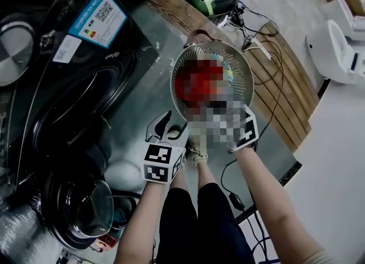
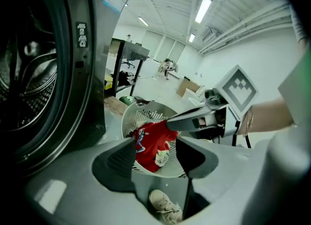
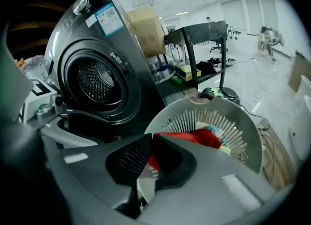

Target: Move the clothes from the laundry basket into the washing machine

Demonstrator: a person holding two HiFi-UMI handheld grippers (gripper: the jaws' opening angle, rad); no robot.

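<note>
Your right gripper (image 3: 150,144) is pinched onto the red garment (image 3: 199,137) in the laundry basket (image 3: 250,139), your left gripper (image 2: 154,146) gapes empty, and the washing machine (image 3: 104,39) looks unloaded.

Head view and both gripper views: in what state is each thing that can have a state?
washing machine door, swung open.
washing machine drum, nothing seen inside.
laundry basket, upright, partly filled.
red garment, in the basket, pinched at one edge.
left gripper, open, empty.
right gripper, shut on the red garment.
</note>
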